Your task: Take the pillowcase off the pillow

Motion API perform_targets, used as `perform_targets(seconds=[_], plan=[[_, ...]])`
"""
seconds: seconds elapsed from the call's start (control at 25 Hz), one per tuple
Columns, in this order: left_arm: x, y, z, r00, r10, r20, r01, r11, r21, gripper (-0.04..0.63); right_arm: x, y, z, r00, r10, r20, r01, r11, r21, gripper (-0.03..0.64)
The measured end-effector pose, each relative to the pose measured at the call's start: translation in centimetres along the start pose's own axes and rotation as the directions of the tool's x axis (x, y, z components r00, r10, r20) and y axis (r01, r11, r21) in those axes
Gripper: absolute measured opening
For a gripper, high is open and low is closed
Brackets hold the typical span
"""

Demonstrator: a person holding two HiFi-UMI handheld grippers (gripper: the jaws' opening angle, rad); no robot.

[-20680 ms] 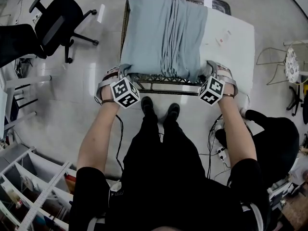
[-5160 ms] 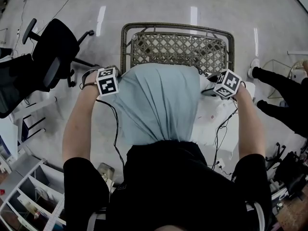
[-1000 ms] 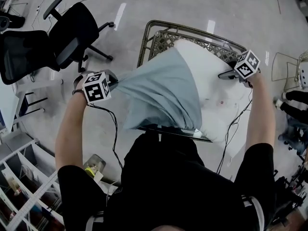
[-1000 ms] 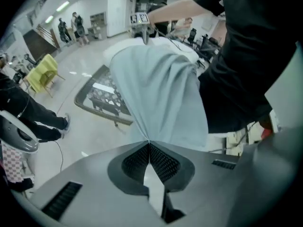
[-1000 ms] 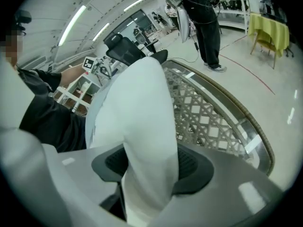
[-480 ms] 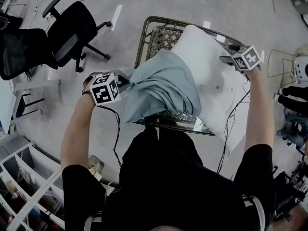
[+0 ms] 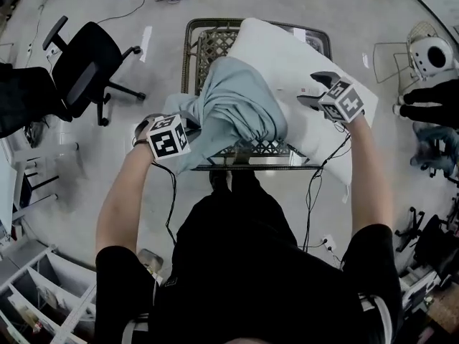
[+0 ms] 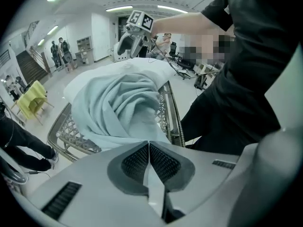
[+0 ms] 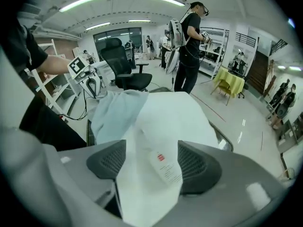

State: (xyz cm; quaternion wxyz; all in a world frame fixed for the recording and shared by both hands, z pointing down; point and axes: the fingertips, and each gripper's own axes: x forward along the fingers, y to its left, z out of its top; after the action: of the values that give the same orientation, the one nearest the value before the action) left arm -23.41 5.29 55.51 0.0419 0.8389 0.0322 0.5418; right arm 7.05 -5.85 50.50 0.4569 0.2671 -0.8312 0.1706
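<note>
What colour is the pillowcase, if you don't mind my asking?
Pale blue-grey, plain; the pillowcase shows best in the head view, against the white pillow.

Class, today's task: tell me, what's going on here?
A person with two grippers is pulling a pillowcase off a pillow on a wicker chair. The left gripper is shut on the pillowcase, bunched over the pillow's near end; most of the pillow is bare. The jaws of the right gripper have just been opening, a pillow corner between them.

Black short-sleeved shirt [image 7: 265,285], black trousers [image 7: 244,192]. The left gripper [image 8: 148,148] and right gripper [image 7: 313,89] are grey plastic, each with a white cube [image 7: 168,136] of black square markers and a thin black cable [image 7: 171,199].
</note>
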Motion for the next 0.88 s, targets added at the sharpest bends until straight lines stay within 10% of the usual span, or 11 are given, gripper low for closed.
perform_targets(seconds=[0.44, 0.88], plan=[[3.9, -5.9, 0.4, 1.000, 0.018, -0.011, -0.019, 0.994, -0.106, 0.022, 2.7, 9.9, -12.8, 0.976, -0.051, -0.210, 0.050, 0.999, -0.011, 0.426], [10.4, -3.6, -2.6, 0.970, 0.214, -0.115, -0.236, 0.940, -0.247, 0.322, 6.7, 8.8, -13.9, 0.979, -0.150, -0.138, 0.143, 0.988, -0.057, 0.443]])
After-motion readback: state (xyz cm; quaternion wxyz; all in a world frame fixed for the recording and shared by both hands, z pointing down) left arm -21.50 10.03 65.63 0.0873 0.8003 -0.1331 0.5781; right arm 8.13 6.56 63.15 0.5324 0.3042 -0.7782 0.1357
